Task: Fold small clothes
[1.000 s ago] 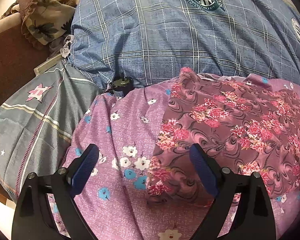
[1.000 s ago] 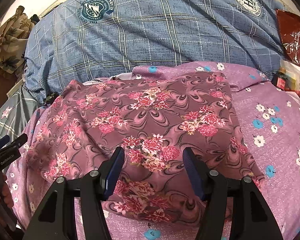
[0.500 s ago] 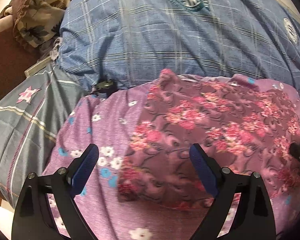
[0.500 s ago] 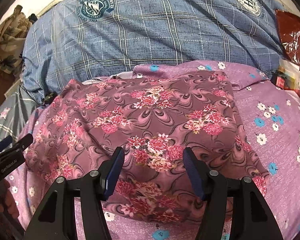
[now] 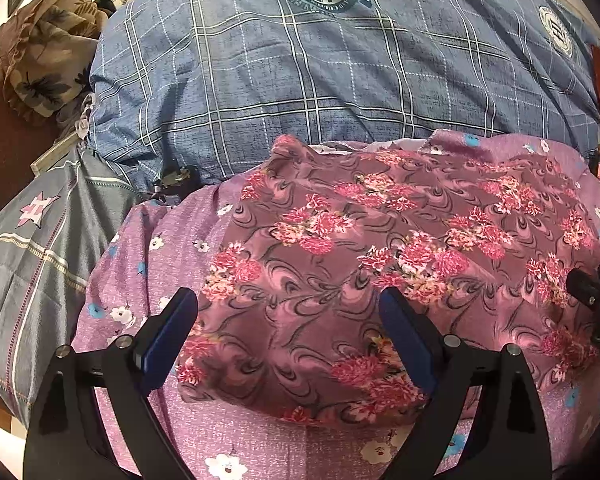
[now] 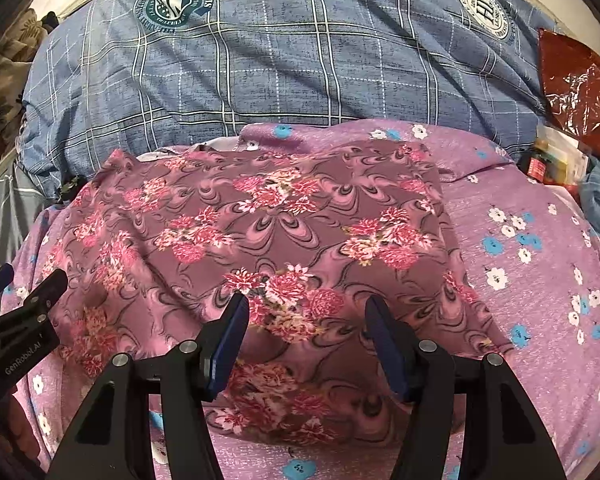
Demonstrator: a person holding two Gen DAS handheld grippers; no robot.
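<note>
Mauve rose-print garment (image 6: 284, 236), flat, rumpled

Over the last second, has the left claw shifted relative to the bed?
Yes. In its own view the left claw has swung right: the blue plaid pillow slid leftward, and the pink floral garment now lies between its open jaws.

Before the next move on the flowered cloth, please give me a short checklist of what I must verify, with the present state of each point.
1. Left gripper open: ok, jaws wide apart, nothing between them.
2. Right gripper open: ok, jaws apart and empty.
3. Floral garment lies spread on the purple flowered sheet: ok, though some wrinkles show.
4. Near edge of the garment within view of both grippers: ok.
5. Whether the garment is already folded once: cannot tell.
6. Blue plaid quilt kept off the garment: ok at the far edge, it lies behind the cloth.
</note>
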